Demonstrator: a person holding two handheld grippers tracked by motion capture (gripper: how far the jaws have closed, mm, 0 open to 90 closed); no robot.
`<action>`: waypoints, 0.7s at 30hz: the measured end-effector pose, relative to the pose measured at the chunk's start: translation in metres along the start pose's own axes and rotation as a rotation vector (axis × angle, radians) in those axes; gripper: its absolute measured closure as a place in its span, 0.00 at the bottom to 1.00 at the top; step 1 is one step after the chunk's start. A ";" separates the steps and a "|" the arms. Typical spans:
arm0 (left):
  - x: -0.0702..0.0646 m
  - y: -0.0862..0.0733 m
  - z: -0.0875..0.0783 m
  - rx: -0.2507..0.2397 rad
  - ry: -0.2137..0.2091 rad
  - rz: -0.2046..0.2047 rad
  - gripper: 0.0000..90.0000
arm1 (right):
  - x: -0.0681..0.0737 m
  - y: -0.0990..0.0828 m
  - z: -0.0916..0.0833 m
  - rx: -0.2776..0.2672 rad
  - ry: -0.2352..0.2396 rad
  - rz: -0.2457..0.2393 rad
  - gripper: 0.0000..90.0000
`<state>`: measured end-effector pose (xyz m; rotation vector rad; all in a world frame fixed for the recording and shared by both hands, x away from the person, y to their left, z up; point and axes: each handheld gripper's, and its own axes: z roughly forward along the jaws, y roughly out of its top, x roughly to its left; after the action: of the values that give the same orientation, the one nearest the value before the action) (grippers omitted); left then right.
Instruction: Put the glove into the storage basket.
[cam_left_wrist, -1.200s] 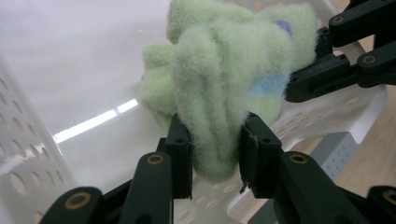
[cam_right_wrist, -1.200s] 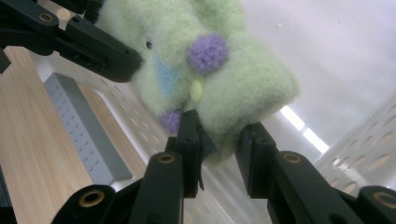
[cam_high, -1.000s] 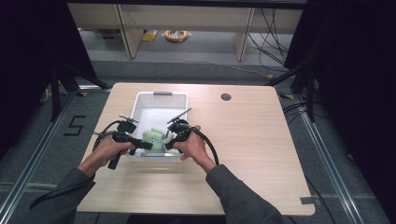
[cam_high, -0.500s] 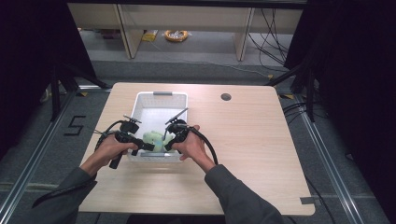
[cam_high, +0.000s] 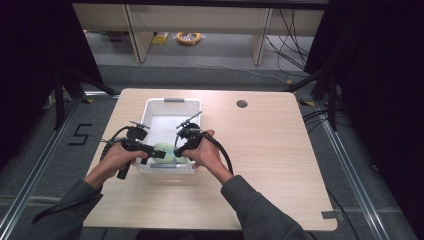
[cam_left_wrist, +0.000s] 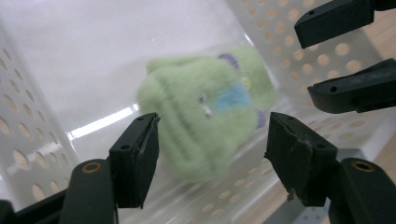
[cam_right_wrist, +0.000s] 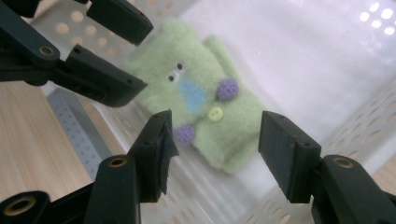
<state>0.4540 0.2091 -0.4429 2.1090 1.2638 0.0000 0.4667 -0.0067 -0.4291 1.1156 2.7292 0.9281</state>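
I have both tools over the near end of the white bin (cam_high: 172, 107), and the green plush (cam_high: 167, 151) lies on the bin floor close to the near wall. My left tool (cam_left_wrist: 212, 154) is wide open with nothing in it; the plush sits between and beyond its jaws. My right tool (cam_right_wrist: 212, 149) is also wide open and empty, aimed at the same plush (cam_right_wrist: 198, 109) from the other side.

I judge the step in hand is grasping the plush to lift it out. To do it well, I should let one tool take it, coming down until the jaws straddle the soft body across its narrow width, then close firmly, since the plush (cam_left_wrist: 208, 121) will squash and could slip from a shallow pinch. The other tool should back off, because the two sets of jaws are near each other and could clash.

The perforated bin wall stands just beside the plush, so a low jaw may catch on it. The rest of the worktop (cam_high: 270, 150) is bare apart from a small dark hole (cam_high: 242, 104) near its far edge.
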 end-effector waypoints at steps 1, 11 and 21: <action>-0.001 0.000 -0.003 -0.002 0.001 0.012 0.37 | 0.001 0.001 -0.003 -0.005 0.001 0.007 0.51; -0.017 -0.001 -0.016 -0.060 -0.022 0.015 0.35 | -0.001 0.001 -0.021 -0.069 0.026 -0.012 0.50; -0.033 -0.008 -0.028 -0.120 -0.059 0.027 0.34 | -0.005 -0.009 -0.043 -0.114 0.034 0.009 0.48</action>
<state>0.4211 0.2007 -0.4142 2.0087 1.1717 0.0243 0.4532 -0.0374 -0.3999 1.1028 2.6614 1.0981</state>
